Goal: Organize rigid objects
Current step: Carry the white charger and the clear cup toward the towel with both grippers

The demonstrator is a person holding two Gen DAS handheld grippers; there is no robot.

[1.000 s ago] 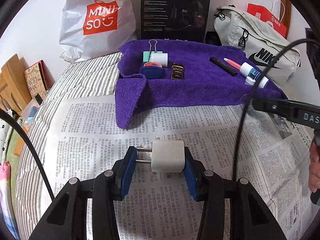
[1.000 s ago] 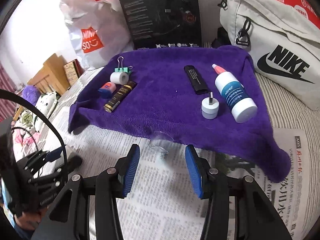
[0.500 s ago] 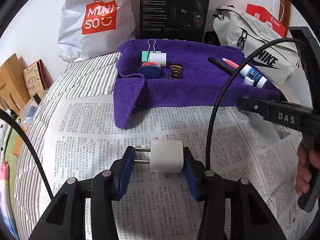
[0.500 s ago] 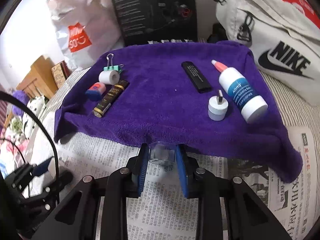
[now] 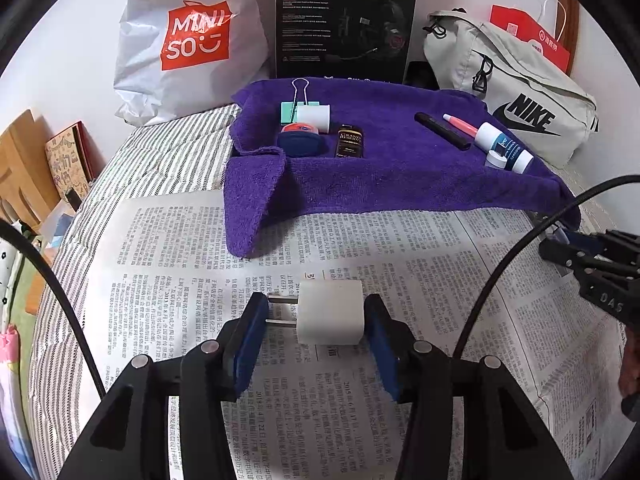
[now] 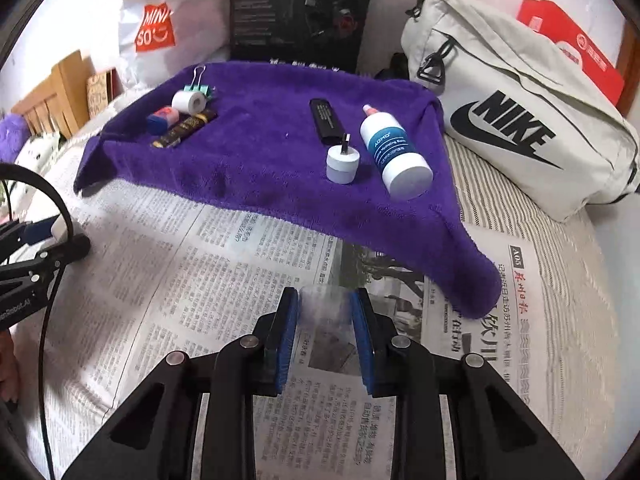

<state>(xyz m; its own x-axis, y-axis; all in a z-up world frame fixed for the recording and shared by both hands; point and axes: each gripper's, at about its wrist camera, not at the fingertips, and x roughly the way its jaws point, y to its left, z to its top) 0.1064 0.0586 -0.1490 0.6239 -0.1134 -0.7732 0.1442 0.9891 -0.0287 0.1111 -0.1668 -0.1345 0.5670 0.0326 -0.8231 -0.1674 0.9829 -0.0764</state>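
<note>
On a newspaper-covered bed, the left wrist view shows the left gripper [image 5: 316,326] pointing toward twelve o'clock with a white plug adapter [image 5: 330,312] lying on the newspaper [image 5: 420,256] between its blue pads; its prongs reach toward the nine o'clock pad, its body lies just beside the three o'clock pad, and the jaws have just been easing apart, with contact hard to judge. At twelve o'clock a purple towel [image 5: 400,176] carries a green binder clip [image 5: 294,110], a white tape roll [image 5: 314,117], a blue and orange eraser [image 5: 300,140] and a dark gold-lettered tube [image 5: 350,142] at eleven o'clock, and a black stick [image 5: 440,130], a white bottle [image 5: 502,146] and a small white cap [image 5: 494,159] at one o'clock. The right gripper's dark frame [image 5: 596,264] enters at three o'clock. In the right wrist view, the right gripper [image 6: 325,314] is clamped on a small clear cup [image 6: 325,312], pads pressed on both its sides over the newspaper, just short of the towel's near edge; the jaws have just been closing. The bottle and cap lie at one o'clock, the clip, tape roll and eraser at ten o'clock. A Nike bag [image 6: 520,120] sits at two o'clock.
</note>
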